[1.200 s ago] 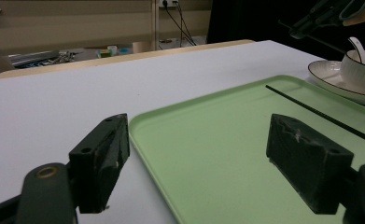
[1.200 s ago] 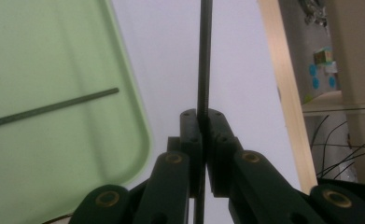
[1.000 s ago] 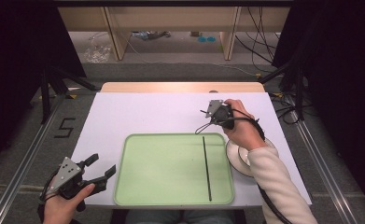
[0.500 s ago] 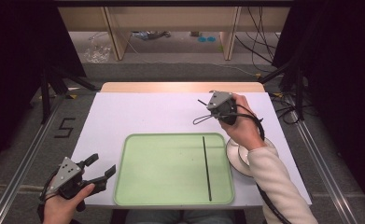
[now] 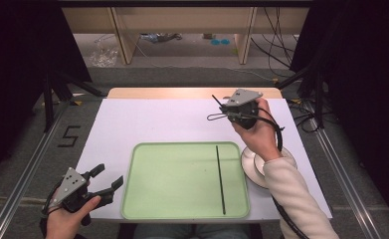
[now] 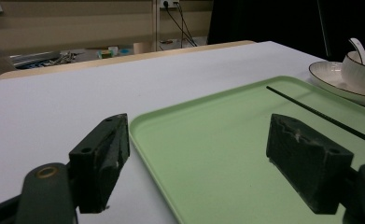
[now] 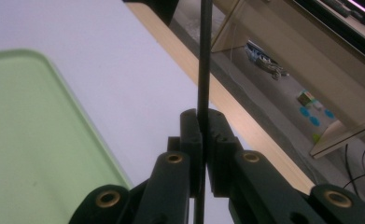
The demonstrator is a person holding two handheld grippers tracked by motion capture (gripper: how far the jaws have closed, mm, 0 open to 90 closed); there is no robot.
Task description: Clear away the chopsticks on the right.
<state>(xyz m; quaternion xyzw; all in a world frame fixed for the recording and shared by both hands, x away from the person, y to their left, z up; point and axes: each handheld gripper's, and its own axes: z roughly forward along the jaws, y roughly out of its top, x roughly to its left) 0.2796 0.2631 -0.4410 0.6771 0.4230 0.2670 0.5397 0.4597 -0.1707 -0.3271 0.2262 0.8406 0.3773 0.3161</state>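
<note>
A pale green tray [image 5: 182,146] lies at the table's near middle, and one black chopstick [image 5: 220,179] rests along its right side. My right gripper [image 5: 222,111] is raised over the white table beyond the tray's far right corner, shut on a second black chopstick [image 5: 214,100]. In the right gripper view that chopstick [image 7: 204,56] stands straight up between the closed jaws of the right gripper [image 7: 203,135], with the tray [image 7: 31,130] to the left. My left gripper [image 5: 108,177] is open and holds nothing at the tray's near left corner. From the left gripper [image 6: 199,163], the tray [image 6: 217,121] and the lying chopstick [image 6: 320,116] are ahead.
A white plate [image 5: 250,163] sits right of the tray, partly under the right forearm. In the left gripper view the plate [image 6: 334,81] carries a white bowl [image 6: 362,70] with a spoon [image 6: 357,45]. The table's wooden far edge [image 5: 182,92] borders a cable-strewn floor.
My right gripper has risen and drifted away from the tray toward the far right, carrying the chopstick. The left gripper has stayed put and open.
</note>
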